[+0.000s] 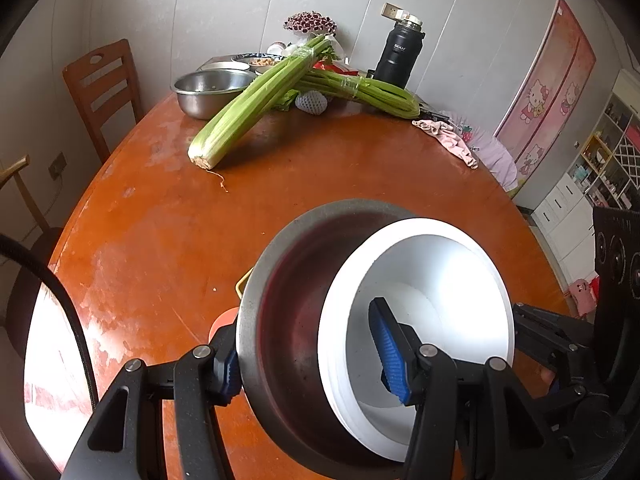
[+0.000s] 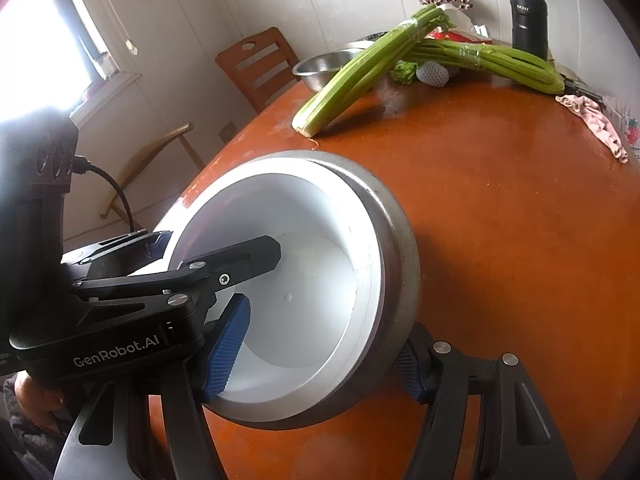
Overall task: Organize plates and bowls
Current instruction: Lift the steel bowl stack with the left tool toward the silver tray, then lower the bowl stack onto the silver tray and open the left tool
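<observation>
Both hand-held grippers clamp steel bowl (image 1: 288, 320), white bowl (image 1: 432, 272) nested inside.

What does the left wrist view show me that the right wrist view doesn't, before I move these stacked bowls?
Only the left wrist view: the Hello Kitty wardrobe, white shelving, and a blue-patterned dish behind the far steel bowl.

Only the right wrist view: the bright window and the "GenRobot.AI" label on the left gripper.

Both: the white bowl nested in the steel bowl, tilted, with each gripper clamping both walls on opposite sides; the right gripper; celery, black flask, pink cloth, wooden chair, orange table.
</observation>
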A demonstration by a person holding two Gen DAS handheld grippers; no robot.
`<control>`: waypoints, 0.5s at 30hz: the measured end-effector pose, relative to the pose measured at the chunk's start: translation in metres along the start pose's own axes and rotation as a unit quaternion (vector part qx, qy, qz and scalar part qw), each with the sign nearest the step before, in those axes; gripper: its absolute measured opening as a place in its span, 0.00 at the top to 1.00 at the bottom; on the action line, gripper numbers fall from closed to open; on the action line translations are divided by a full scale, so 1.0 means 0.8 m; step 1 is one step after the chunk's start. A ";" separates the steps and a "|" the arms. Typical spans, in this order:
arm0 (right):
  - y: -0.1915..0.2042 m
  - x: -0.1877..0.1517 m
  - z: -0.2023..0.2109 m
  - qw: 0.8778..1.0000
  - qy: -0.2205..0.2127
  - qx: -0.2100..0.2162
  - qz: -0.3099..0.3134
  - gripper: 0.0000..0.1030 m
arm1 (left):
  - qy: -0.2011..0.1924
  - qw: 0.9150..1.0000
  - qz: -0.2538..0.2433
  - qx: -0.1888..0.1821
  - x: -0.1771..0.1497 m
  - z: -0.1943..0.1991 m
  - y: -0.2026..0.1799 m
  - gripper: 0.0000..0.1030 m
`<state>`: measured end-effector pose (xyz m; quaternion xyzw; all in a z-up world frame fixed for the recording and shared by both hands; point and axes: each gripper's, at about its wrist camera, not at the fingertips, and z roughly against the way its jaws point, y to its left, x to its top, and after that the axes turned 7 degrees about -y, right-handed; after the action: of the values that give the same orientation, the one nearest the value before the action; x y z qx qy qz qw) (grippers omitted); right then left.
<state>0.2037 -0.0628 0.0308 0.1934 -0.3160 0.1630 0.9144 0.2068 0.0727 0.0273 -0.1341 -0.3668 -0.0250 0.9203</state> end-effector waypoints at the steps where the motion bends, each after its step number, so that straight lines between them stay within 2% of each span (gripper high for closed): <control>1: 0.000 0.000 -0.001 1.000 0.000 -0.001 0.001 0.33 | -0.001 1.000 0.000 0.000 -0.001 -0.001 0.001 0.47; 15: 0.008 -0.004 -0.013 0.999 0.005 -0.035 0.025 0.33 | 0.008 1.000 0.003 0.010 -0.010 -0.015 0.006 0.47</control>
<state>0.2043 -0.0529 0.0230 0.1528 -0.3220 0.1758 0.9176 0.2099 0.0736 0.0122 -0.1255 -0.3588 -0.0191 0.9247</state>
